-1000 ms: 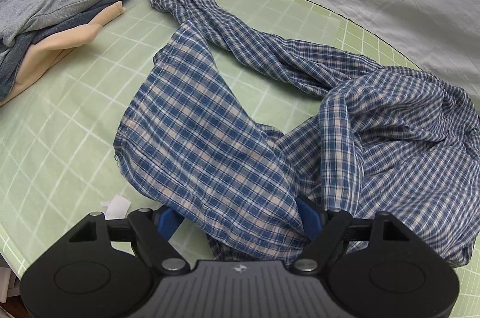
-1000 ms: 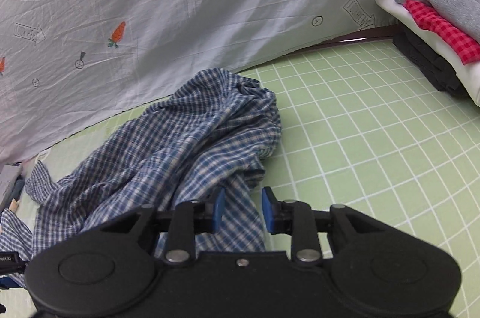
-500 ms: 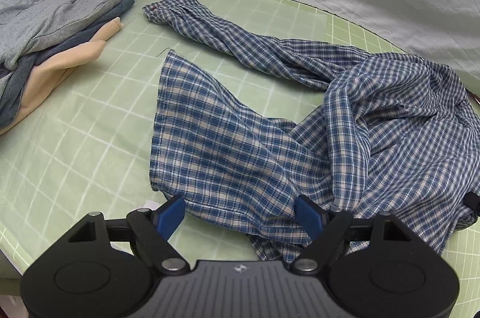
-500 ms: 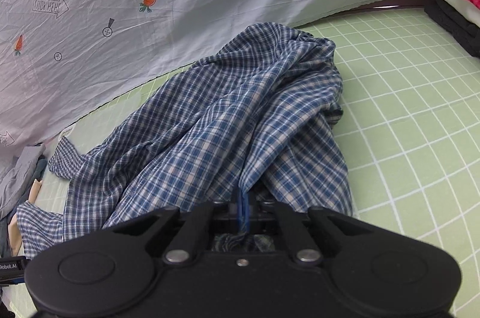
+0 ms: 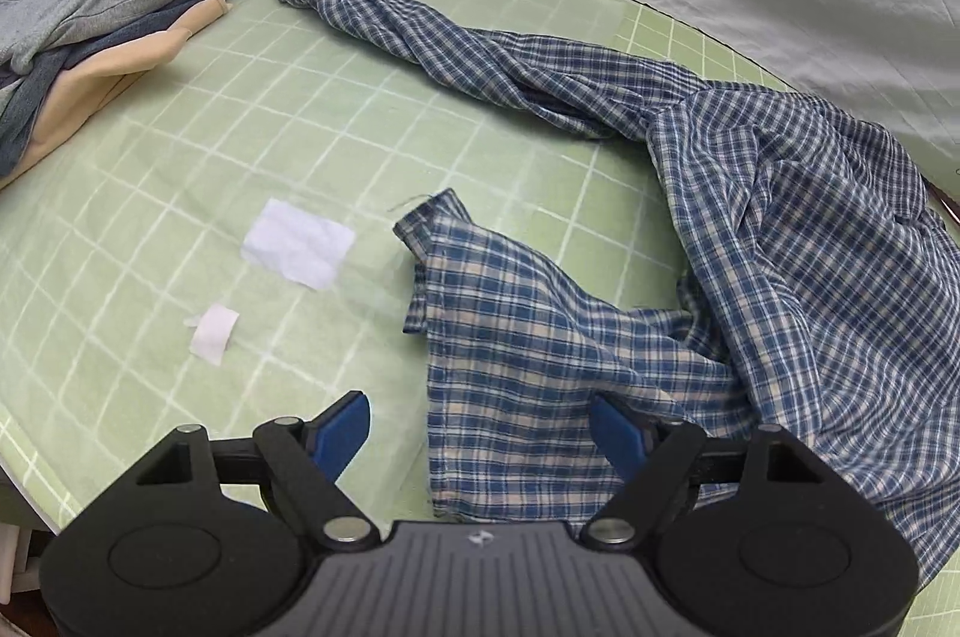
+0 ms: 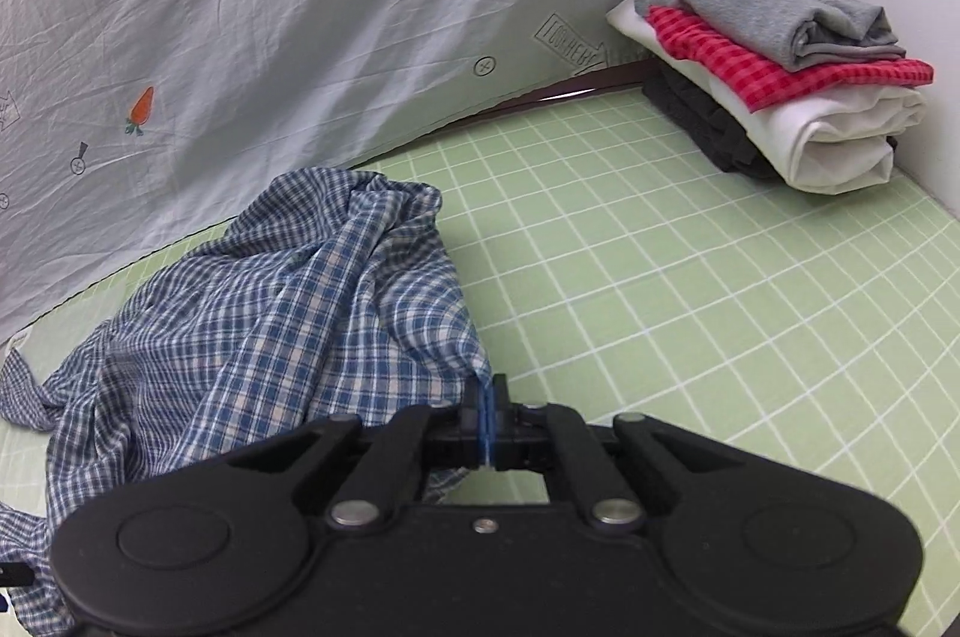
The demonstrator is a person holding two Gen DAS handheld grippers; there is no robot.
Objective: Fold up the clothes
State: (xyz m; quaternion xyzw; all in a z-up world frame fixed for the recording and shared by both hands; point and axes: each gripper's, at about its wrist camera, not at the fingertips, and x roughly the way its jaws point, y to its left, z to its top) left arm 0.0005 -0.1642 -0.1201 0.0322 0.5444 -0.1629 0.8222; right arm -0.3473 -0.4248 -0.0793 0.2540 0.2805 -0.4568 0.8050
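Blue plaid shirt lies crumpled on the green grid mat covering the table, bulk at right in the left wrist view, one sleeve stretched to the far left, a flatter panel near centre. Left hand-held gripper spread wide, blue pads apart, hovering over the near hem of that panel; right pad over cloth, left pad over bare mat, nothing pinched. Right hand-held gripper pressed together, pinching an edge of the shirt; cloth drapes away to the left from the pads. Two white paper scraps on the mat left of the shirt, the smaller one nearer. Pile of grey, blue and beige clothes at far left, loosely stacked. In the right wrist view a folded stack sits at far right: grey on top, red check, white, dark at bottom, well apart from the shirt. Pale sheet with carrot prints behind the table.
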